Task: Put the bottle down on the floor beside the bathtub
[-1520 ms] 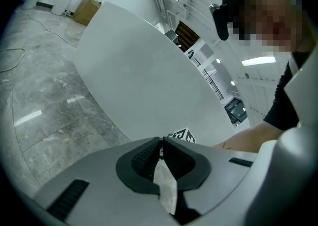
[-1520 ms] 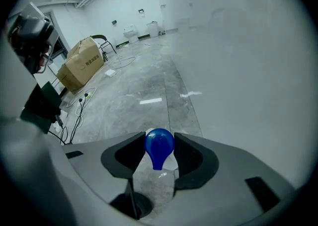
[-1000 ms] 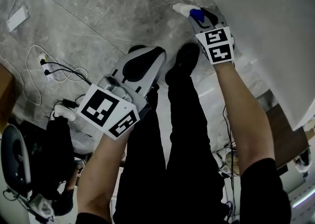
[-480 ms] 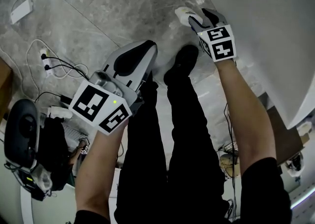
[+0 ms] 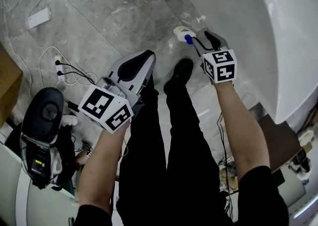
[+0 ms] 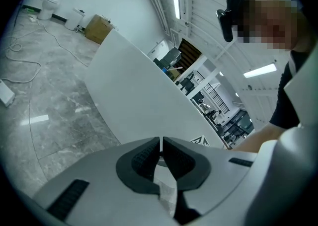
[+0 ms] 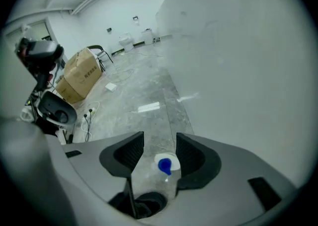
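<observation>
- Right gripper (image 7: 160,145): jaws spread. The bottle (image 7: 167,164) stands in the gap, seen from above as a white top with a blue cap.
- The bottle sits close against the pad on the right of the right gripper view, with a clear strip of floor (image 5: 114,11) showing between it and the other pad (no pinch on it that I can see).
- Left gripper (image 6: 161,143): ribbed pads pressed together, only a hairline slit between them and nothing held.
- Head view: the right gripper is held out ahead at arm's length, with its marker cube (image 5: 220,66) facing up. The bottle shows just past its tips, low down by the foot of the bathtub (image 5: 283,31).
- Whether the bottle's base rests on the tiles cannot be told from any view.
- The left gripper hangs nearer the body, over the person's legs and well apart from the bottle.
- A black shoe (image 5: 181,71) is planted on the grey marble tiles, just short of the bottle.
- The bathtub's white wall fills the right side of the right gripper view.
- Farther out on the left: loose cables (image 5: 69,68), a white power strip (image 5: 39,17) and a cardboard box (image 7: 79,78).
</observation>
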Available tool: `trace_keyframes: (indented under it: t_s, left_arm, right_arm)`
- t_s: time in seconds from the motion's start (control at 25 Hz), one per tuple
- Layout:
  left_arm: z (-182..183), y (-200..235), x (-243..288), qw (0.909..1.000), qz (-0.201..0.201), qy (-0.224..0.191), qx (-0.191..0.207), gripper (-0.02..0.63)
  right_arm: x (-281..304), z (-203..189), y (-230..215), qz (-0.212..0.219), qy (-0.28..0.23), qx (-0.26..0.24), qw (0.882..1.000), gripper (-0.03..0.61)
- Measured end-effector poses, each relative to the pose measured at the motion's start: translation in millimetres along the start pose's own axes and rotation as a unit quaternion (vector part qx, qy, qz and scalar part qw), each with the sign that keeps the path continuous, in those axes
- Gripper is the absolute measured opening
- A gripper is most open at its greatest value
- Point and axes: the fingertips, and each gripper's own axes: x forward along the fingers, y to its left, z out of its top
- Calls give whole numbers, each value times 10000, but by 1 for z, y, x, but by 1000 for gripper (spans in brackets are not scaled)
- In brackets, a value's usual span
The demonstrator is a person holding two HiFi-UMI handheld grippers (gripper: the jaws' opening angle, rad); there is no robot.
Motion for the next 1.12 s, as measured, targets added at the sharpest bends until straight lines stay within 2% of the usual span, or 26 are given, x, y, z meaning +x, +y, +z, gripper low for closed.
trace_keyframes:
  t_s: [0.16,0.28,0.44,0.56,0.72,0.84,1.0,1.12]
  left_arm:
    - [47,-28,-26,9999,5,0,125,32]
    - [84,-50,-43,9986,-53,142,499,32]
    - [132,-95,-75,9948,-52,195,997,32]
    - [161,-136,-95,9935,-22,109,1135,32]
    - [189,-191,-129,9908,33,19,1350,32]
    - [203,-228,-163,9877,47,78,1561,29]
    - [218,-281,-200,9792,-209,270,2002,29]
    - [233,-306,-222,9743,-313,240,2220,29]
  right_arm:
    - [-69,42,45,353,-322,409,9980,212]
    - [-110,72,85,744,-534,727,9931,212]
    - [-183,118,138,1333,-908,399,9861,193]
    - [-248,153,145,1349,-1321,252,9817,184]
    - [-322,179,152,1298,-1693,575,9753,149]
    - [-367,186,181,1501,-1690,670,9718,120]
    - [-429,199,218,1601,-1654,271,9728,120]
    - [-464,213,239,1689,-1750,288,9695,114]
